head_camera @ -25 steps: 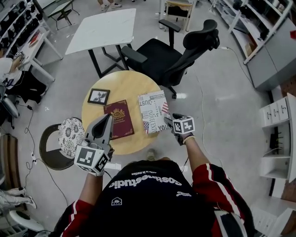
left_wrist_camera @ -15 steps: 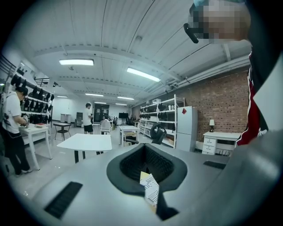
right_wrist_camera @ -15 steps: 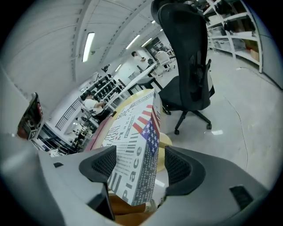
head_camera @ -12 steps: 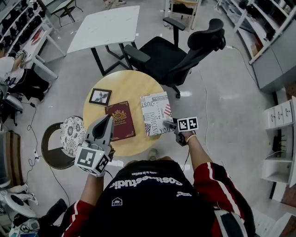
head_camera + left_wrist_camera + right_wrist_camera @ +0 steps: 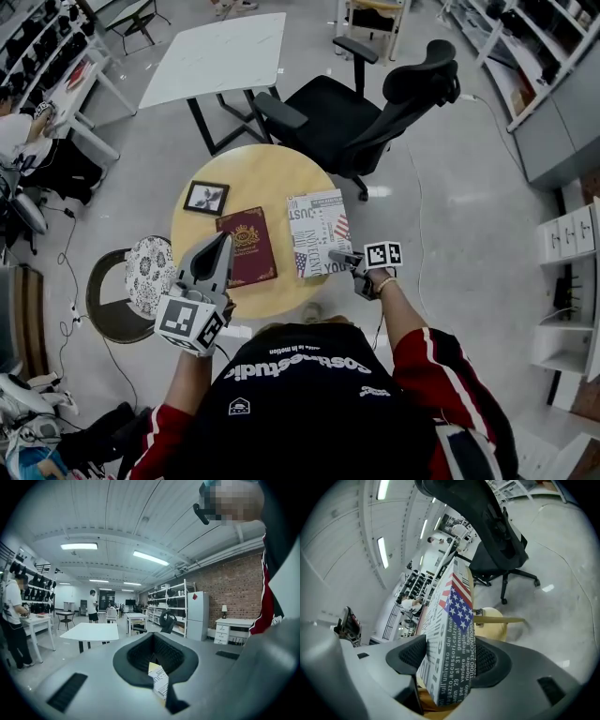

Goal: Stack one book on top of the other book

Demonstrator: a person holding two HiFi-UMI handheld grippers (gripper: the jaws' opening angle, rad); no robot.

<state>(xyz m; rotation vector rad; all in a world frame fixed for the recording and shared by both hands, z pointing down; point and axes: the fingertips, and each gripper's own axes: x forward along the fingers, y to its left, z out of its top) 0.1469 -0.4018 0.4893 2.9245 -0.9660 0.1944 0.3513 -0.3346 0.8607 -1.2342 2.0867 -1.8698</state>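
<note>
So, going left to right: there's a patterned stool [image 5: 147, 270] tucked just beside the round wooden table [image 5: 253, 173]. The left gripper [image 5: 222, 240] hangs over the table's near-left edge with its jaws together and nothing in them, tip just beside the dark red book [image 5: 246, 247]. That red book lies flat on the table with its gold emblem up, and a small framed picture [image 5: 206, 198] sits just behind it.

Right of the red book, apart from it with a strip of bare wood between, is the newsprint book [image 5: 317, 232], the one with the flag patch on the cover. It's on the right half of the table, near the edge.

The right gripper [image 5: 339, 255] is on that book's near corner. Its jaws have just been closing with the book between them, and in the right gripper view the pads sit against both sides, so it's clamped on it.

Past the table there's a black office chair [image 5: 375, 103], and a white table [image 5: 220, 56] further back.
</note>
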